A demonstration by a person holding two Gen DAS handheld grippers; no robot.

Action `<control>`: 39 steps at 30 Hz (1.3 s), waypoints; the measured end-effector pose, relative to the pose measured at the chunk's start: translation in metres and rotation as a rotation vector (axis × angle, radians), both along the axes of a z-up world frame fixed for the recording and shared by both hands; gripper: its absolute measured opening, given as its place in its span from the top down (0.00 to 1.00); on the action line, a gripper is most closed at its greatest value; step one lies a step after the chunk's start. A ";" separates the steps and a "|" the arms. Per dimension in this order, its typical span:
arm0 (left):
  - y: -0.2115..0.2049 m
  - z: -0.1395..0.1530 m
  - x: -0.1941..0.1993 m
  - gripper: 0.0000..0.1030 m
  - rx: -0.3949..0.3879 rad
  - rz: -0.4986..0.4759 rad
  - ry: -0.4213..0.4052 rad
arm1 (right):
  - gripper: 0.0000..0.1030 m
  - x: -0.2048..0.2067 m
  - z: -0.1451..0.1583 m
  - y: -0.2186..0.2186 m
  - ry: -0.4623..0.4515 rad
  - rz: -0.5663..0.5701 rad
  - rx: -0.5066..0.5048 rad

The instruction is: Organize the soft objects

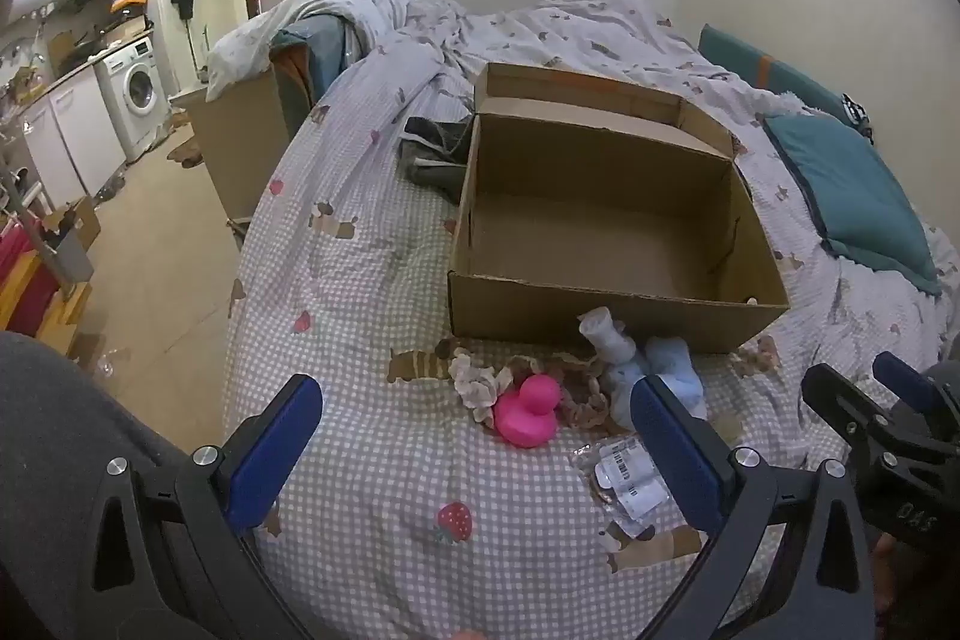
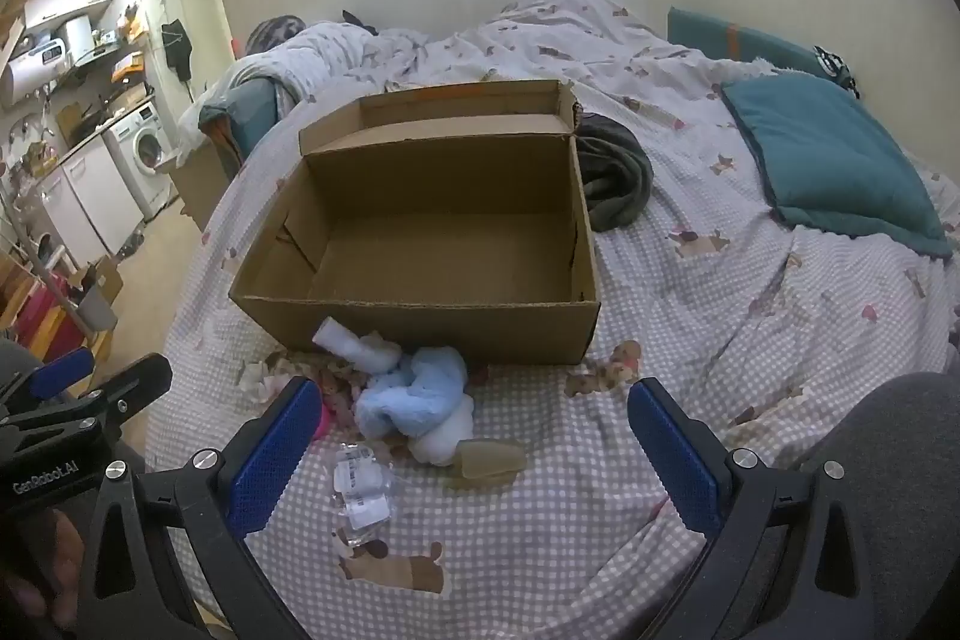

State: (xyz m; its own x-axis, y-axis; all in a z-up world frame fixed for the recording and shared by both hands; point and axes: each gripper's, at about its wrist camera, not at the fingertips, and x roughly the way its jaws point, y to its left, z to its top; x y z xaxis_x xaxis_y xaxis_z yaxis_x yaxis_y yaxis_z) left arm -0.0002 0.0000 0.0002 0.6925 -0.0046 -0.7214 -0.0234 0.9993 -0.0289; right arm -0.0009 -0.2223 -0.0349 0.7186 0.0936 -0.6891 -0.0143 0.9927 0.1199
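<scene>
Blue pads are lining both tools: the left gripper (image 1: 474, 436) and the right gripper (image 2: 474, 436) are each standing with jaws spread wide, nothing between the pads, both hovering over a checked bedsheet (image 1: 384, 532).

Left wrist view: just ahead of the left gripper, a pink rubber duck (image 1: 528, 409) is lying whole in sight, with a crumpled patterned cloth (image 1: 477, 382) touching its left side. A pale blue plush toy (image 1: 672, 370) is sitting just beyond the right finger, and a white rolled cloth (image 1: 600, 328) is leaning against the near wall of one open cardboard box (image 1: 600, 313), which is standing empty farther ahead. A clear plastic packet (image 1: 630, 478) is lying beside the inner face of the right finger. The right gripper is showing at this view's right edge.

Right wrist view: the duck is showing only as a pink sliver behind the left finger, while the plush toy (image 2: 414, 394) is lying whole ahead and left of centre, touching the white roll (image 2: 354, 343). This view alone is showing a tan flat piece (image 2: 489, 460) next to the plush, and a dark garment (image 2: 612, 172) beyond the box's (image 2: 420, 328) far right corner. The packet (image 2: 360, 490) is lying near the left finger.

Count: two grippers, one box, one duck, one plush, one roll, one packet, one teal cushion (image 2: 834, 160) far right.
</scene>
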 end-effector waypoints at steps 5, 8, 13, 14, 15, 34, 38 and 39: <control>0.001 0.003 -0.002 0.00 -0.006 -0.008 0.005 | 0.00 0.000 0.000 0.001 0.003 0.000 -0.006; 0.003 0.004 -0.003 0.00 -0.008 -0.014 0.010 | 0.00 0.000 0.000 0.000 0.001 -0.003 -0.002; 0.004 -0.001 -0.003 0.00 0.011 0.007 0.001 | 0.00 0.000 -0.001 0.004 0.008 -0.002 -0.012; 0.003 -0.001 -0.003 0.00 0.012 0.007 0.001 | 0.00 0.000 -0.001 0.003 0.007 -0.001 -0.012; 0.004 -0.001 -0.003 0.00 0.012 0.007 0.000 | 0.00 0.000 -0.001 0.001 0.006 0.000 -0.012; 0.004 -0.003 -0.002 0.00 0.020 0.008 0.000 | 0.00 -0.001 0.000 -0.001 0.005 -0.001 -0.010; 0.004 -0.003 -0.002 0.00 0.021 0.008 0.000 | 0.00 -0.001 0.000 -0.001 0.005 -0.001 -0.009; 0.004 -0.003 -0.002 0.00 0.021 0.008 0.000 | 0.00 -0.001 0.000 -0.001 0.005 -0.001 -0.009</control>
State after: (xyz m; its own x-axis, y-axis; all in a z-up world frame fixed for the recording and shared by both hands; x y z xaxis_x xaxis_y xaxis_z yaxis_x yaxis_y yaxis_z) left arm -0.0024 0.0038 -0.0032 0.6928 0.0163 -0.7210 -0.0315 0.9995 -0.0076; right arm -0.0014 -0.2232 -0.0352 0.7154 0.0866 -0.6933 -0.0128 0.9937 0.1110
